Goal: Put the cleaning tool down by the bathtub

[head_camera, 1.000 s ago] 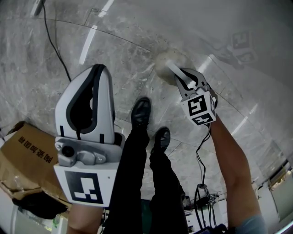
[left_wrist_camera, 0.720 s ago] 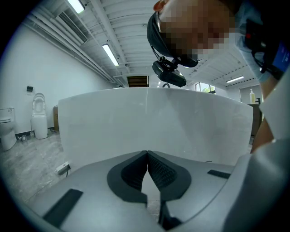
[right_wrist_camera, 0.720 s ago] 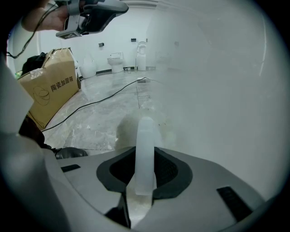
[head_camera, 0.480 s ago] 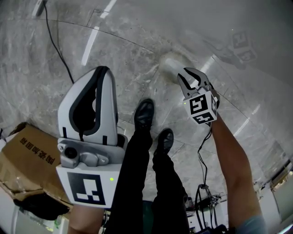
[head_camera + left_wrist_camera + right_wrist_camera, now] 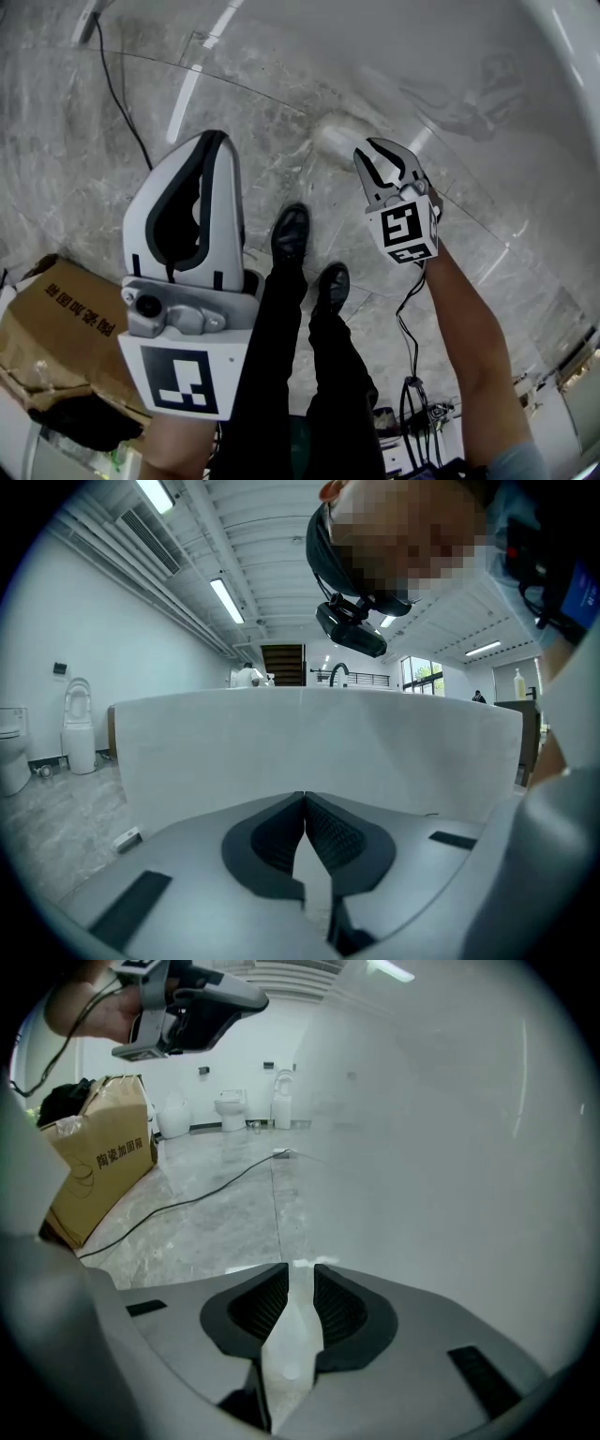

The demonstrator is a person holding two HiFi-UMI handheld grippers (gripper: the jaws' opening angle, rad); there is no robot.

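Observation:
The cleaning tool (image 5: 336, 139), pale with a round head, rests on the grey stone floor beside the white bathtub (image 5: 574, 37). My right gripper (image 5: 377, 161) hangs just above it and is open. In the right gripper view (image 5: 300, 1269) its jaws have just been closing a little. The tool's white handle (image 5: 292, 1344) shows in the gap between them, and the pads do not press on it. The tub wall (image 5: 450, 1147) fills the right of that view. My left gripper (image 5: 214, 141) is shut and empty, its pads meeting (image 5: 303, 799) in front of the tub's outer wall (image 5: 309, 742).
A brown cardboard box (image 5: 56, 309) stands at the left, seen too in the right gripper view (image 5: 98, 1162). A black cable (image 5: 117, 89) runs over the floor. The person's black shoes (image 5: 291, 234) stand between the grippers. Toilets (image 5: 230, 1110) line the far wall.
The right gripper, shut on the tool's handle a second ago, has opened and lifted away. The tool stays on the floor by the tub. The left gripper rose a little.

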